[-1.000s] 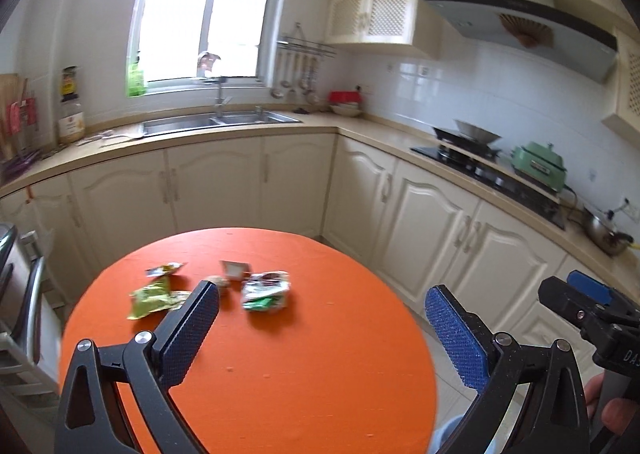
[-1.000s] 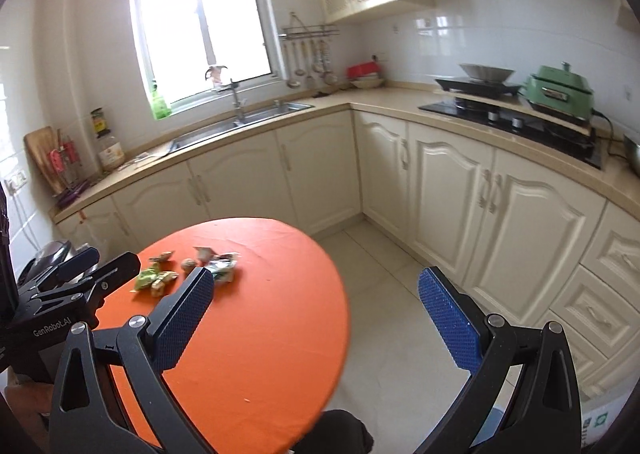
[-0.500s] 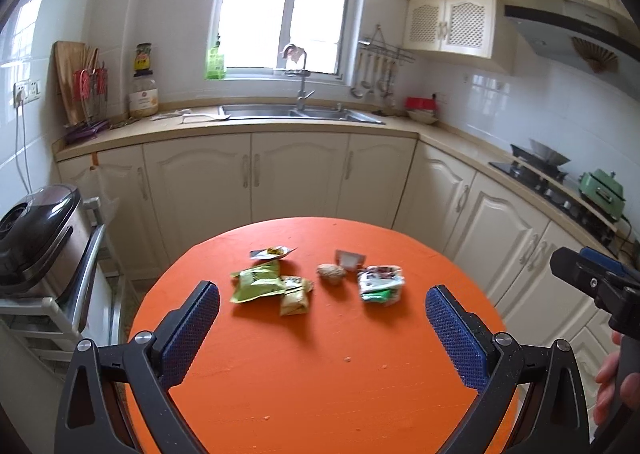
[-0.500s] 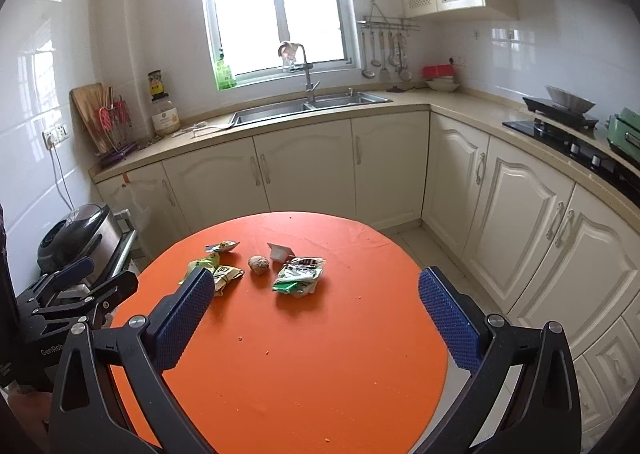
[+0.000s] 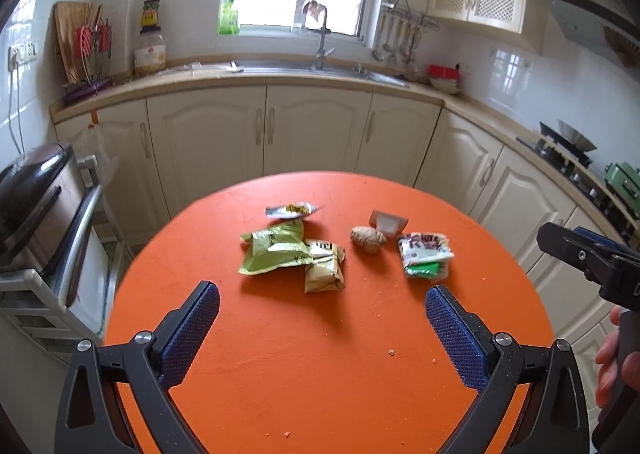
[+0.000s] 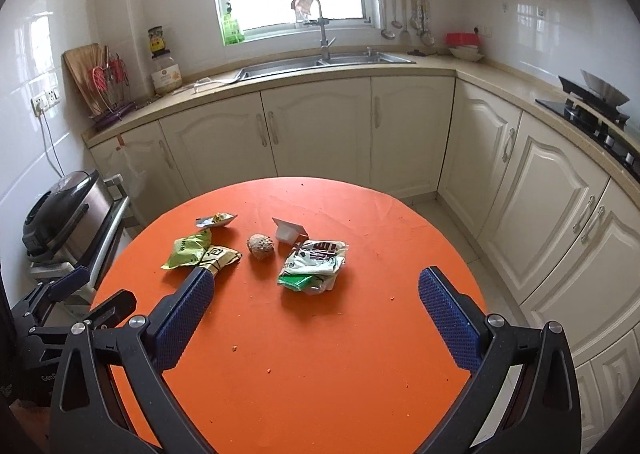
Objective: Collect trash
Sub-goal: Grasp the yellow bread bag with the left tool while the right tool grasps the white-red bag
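Both grippers' jaws gape wide, empty; green wrapper (image 5: pixel 275 248) lies lengthwise across orange table (image 5: pixel 320 374).

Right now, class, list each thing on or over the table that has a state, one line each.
Left gripper: open, empty.
Right gripper: open, empty.
Green wrapper: crumpled, lying flat.
Tan wrapper: lying against the green one.
White packet: crumpled, flat.
Brown lump: resting alone.
Table: strewn with crumbs.

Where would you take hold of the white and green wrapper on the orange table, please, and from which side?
I would grip the white and green wrapper at its crumpled near edge, where the green part bunches up off the table. Coming from above and the near side with the open right gripper looks best: that side is free, while the white folded card lies close behind it.
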The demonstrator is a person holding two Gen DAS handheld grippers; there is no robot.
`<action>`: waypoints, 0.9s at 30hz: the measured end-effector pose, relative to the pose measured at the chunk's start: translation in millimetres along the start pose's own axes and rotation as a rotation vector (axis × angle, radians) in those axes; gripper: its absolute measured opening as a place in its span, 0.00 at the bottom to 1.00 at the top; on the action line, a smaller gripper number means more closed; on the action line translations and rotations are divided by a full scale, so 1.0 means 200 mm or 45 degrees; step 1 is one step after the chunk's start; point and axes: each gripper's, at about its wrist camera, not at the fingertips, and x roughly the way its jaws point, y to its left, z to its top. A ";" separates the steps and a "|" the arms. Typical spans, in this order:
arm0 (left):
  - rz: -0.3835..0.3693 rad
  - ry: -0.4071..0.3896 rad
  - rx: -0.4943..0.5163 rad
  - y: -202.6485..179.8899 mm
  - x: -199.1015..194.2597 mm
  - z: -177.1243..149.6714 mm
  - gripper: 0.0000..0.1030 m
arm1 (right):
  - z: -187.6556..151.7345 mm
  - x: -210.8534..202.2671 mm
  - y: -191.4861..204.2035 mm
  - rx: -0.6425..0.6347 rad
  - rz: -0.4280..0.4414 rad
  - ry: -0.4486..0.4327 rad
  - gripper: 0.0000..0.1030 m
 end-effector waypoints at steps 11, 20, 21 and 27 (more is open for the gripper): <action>0.007 0.227 -0.045 -0.07 0.73 0.26 0.97 | -0.05 0.44 -0.09 0.009 -0.019 0.184 1.00; 0.033 0.271 -0.062 -0.08 1.19 0.55 0.93 | -0.04 0.70 -0.07 0.005 0.006 0.268 1.00; 0.043 0.267 -0.051 -0.09 1.23 0.59 0.92 | -0.03 0.73 -0.07 0.006 0.007 0.274 1.00; 0.119 0.256 0.033 -0.15 1.43 0.73 0.65 | -0.02 0.87 -0.03 -0.028 0.008 0.350 0.87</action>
